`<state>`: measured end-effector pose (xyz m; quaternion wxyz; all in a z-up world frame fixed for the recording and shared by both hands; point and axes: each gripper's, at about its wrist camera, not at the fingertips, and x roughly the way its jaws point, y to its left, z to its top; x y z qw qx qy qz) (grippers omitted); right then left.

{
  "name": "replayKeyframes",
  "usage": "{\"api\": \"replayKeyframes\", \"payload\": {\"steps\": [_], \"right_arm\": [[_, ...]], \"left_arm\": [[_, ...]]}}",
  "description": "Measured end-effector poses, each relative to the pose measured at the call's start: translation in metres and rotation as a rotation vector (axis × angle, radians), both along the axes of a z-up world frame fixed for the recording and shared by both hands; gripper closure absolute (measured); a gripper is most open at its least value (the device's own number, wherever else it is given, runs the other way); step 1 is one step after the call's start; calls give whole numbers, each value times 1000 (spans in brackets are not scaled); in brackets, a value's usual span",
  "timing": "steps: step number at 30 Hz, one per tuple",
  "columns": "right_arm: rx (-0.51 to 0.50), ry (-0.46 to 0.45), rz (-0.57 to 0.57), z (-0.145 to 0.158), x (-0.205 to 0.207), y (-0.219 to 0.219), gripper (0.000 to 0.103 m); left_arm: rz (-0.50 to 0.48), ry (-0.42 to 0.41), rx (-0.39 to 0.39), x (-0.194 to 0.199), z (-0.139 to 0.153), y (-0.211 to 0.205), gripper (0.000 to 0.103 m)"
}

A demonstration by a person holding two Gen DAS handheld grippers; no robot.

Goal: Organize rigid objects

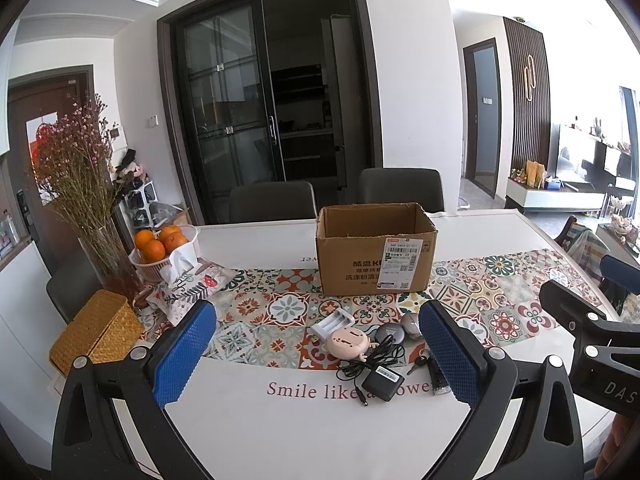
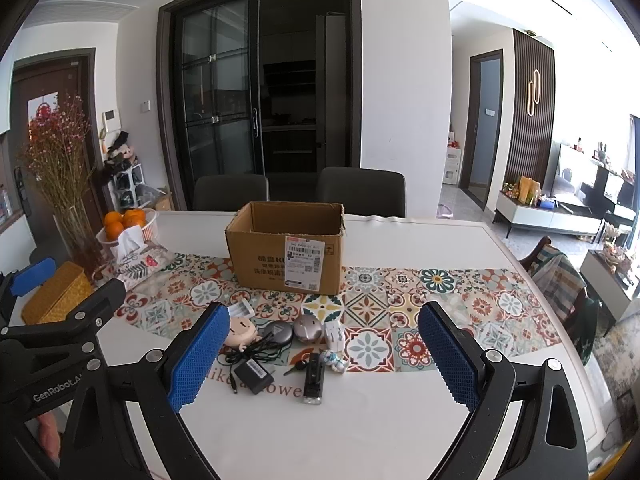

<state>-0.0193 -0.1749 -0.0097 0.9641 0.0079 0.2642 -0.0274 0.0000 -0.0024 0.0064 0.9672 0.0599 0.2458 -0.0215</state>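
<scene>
An open cardboard box [image 1: 374,250] [image 2: 286,256] stands on the patterned runner. In front of it lies a cluster of small items: a white battery charger [image 1: 333,322], a pink round gadget [image 1: 349,344], a black power adapter with cord [image 1: 382,384] [image 2: 252,376], a dark round case [image 1: 390,334], a silver round case [image 2: 307,328], a black stick-shaped device [image 2: 313,378], a small white figure [image 2: 334,360] and a white plug [image 2: 334,334]. My left gripper [image 1: 318,354] and right gripper [image 2: 320,354] are both open and empty, held above the table short of the cluster.
A woven yellow box [image 1: 96,330], a fabric tissue pouch [image 1: 188,290], a basket of oranges [image 1: 160,248] and a glass vase of dried flowers [image 1: 104,256] stand at the left. Two dark chairs [image 1: 400,190] are behind the table. The table's right edge [image 2: 560,320] is near.
</scene>
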Motion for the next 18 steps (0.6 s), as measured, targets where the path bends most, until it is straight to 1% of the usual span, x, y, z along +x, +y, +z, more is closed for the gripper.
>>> {"api": "replayKeyframes", "payload": {"steps": [18], "right_arm": [[0,1,0,-1,0,1,7]], "left_arm": [[2,2,-3,0,0,3,0]]}}
